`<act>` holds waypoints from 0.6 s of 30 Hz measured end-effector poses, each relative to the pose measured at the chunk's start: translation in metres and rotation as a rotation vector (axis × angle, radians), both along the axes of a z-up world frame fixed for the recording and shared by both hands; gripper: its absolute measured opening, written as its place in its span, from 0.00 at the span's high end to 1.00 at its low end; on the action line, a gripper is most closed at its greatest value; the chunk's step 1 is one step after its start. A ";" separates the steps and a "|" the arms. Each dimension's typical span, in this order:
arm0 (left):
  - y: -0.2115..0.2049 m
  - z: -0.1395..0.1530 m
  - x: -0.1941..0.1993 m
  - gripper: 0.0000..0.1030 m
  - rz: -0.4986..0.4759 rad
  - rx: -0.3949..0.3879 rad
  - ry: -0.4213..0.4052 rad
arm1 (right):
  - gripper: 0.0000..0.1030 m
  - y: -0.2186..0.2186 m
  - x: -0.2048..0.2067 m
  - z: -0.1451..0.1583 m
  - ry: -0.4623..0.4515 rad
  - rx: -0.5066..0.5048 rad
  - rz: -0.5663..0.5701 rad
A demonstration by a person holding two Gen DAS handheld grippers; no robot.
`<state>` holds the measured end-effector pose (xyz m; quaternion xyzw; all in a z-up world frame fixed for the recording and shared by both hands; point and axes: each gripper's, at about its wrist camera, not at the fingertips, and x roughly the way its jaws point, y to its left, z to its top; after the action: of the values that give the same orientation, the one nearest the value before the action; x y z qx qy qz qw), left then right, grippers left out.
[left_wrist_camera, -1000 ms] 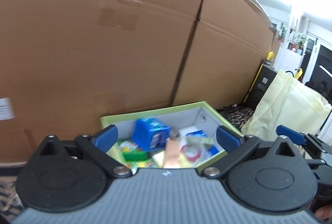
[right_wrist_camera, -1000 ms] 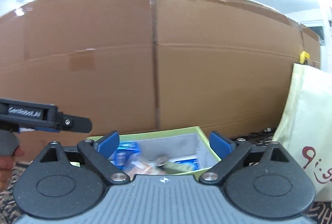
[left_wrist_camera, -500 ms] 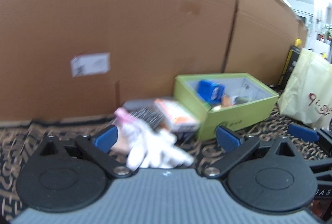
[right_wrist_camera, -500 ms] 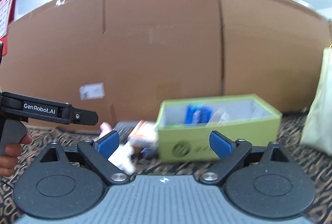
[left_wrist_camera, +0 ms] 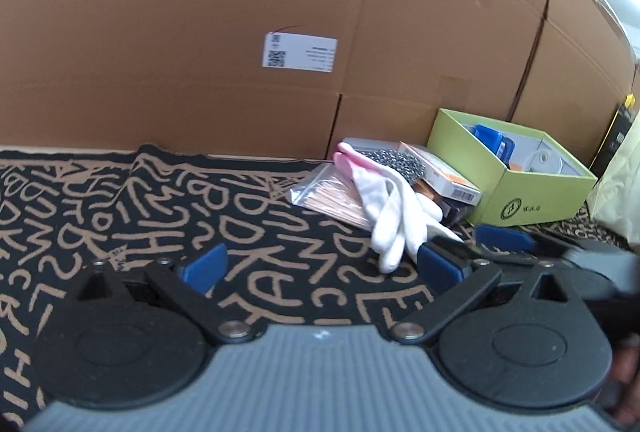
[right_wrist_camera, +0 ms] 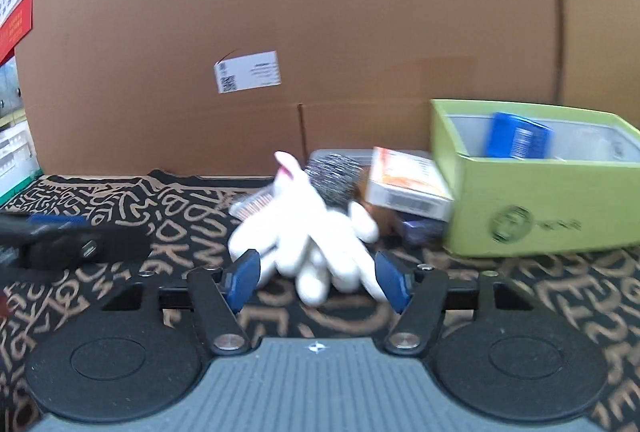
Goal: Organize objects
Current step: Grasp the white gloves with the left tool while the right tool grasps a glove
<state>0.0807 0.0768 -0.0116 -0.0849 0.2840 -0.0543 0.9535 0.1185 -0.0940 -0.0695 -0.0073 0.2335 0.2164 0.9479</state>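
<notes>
- Left wrist view: the left gripper (left_wrist_camera: 322,268) has its blue pads spread wide with only the black rug with tan lettering (left_wrist_camera: 120,224) between them; it holds nothing; the white fabric glove with a pink cuff (left_wrist_camera: 394,203) lies on the rug to the far right of it, draped against a clear bag of thin wooden sticks (left_wrist_camera: 324,193), a steel-wool scourer (left_wrist_camera: 394,157) and an orange-and-white carton (left_wrist_camera: 444,173); the open lime-green cardboard box (left_wrist_camera: 532,197) stands just right of that pile, a blue packet upright inside; the right gripper (left_wrist_camera: 500,238) shows at the right edge, near the glove's fingertips.
- Right wrist view: the right gripper (right_wrist_camera: 316,282) has just been closing, its tongs partly drawn in; the glove's (right_wrist_camera: 308,236) fingers lie between the pads, which do not yet seem to press on it, though blur makes this uncertain.
- Risks, as I judge them: the limp glove may be pinched by one finger only and slip free on lifting; dragging it could shift the sticks or carton resting against it; the pads could snag the rug.
</notes>
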 end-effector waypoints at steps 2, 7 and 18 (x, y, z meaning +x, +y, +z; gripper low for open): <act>0.007 0.000 0.001 0.00 0.004 -0.010 0.003 | 0.40 0.014 0.015 0.000 -0.009 -0.019 0.003; 0.018 0.001 0.005 0.00 0.003 -0.031 0.014 | 0.90 0.027 0.038 -0.007 0.042 -0.056 -0.009; -0.017 -0.016 0.021 0.00 -0.135 -0.040 0.076 | 0.91 -0.046 -0.088 -0.006 0.038 0.064 -0.012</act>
<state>0.1014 0.0597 -0.0277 -0.0867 0.3238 -0.1208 0.9344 0.0301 -0.1401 -0.0752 0.0286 0.2443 0.2184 0.9444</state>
